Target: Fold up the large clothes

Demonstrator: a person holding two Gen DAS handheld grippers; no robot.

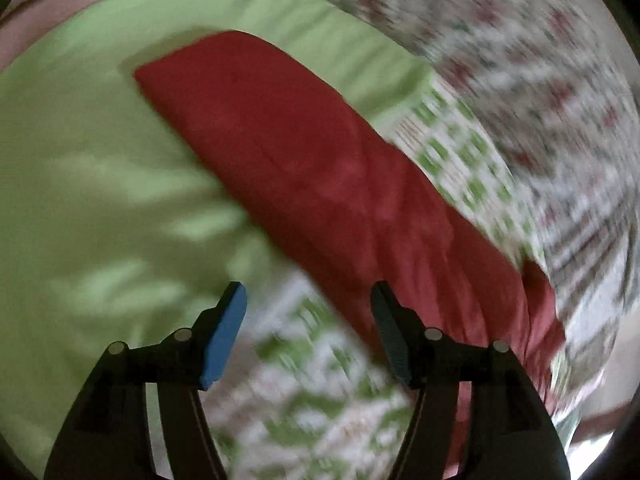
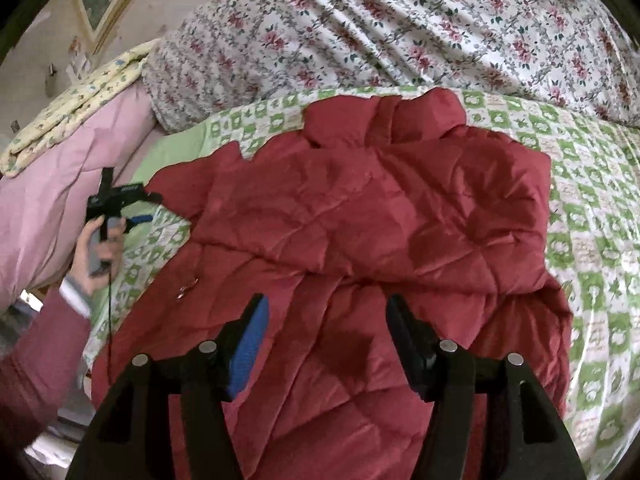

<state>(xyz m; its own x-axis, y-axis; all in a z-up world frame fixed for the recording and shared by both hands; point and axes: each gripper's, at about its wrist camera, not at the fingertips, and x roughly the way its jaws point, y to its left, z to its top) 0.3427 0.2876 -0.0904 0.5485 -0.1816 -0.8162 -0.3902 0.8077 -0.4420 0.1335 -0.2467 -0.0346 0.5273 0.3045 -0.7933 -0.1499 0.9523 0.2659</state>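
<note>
A red quilted jacket (image 2: 360,248) lies spread on a bed, over a green-and-white checked sheet (image 2: 592,216) that shows along its right side and beyond its collar. The collar end points away from the right wrist camera, and one side of the jacket is folded over the body, so a thick doubled layer crosses the middle with a creased edge running above the claw. The right claw (image 2: 326,340) hangs just over the lower part of the jacket with its two fingers apart and nothing between them; one finger carries a blue pad (image 2: 250,354). Whether the fingers touch the cloth cannot be told. Behind the jacket lies a white quilt with red flowers (image 2: 400,32), and to the left a pink blanket (image 2: 68,184) with a yellow patterned cloth (image 2: 76,100) on top. At the left edge of the jacket the person's left hand (image 2: 96,248) grips the handle of the left claw (image 1: 308,312). In the blurred left wrist view, that claw is also spread, with nothing between its fingers, held above the checked sheet just beside a long red sleeve or edge of the jacket, which stretches over a plain light-green sheet (image 1: 80,184).
</note>
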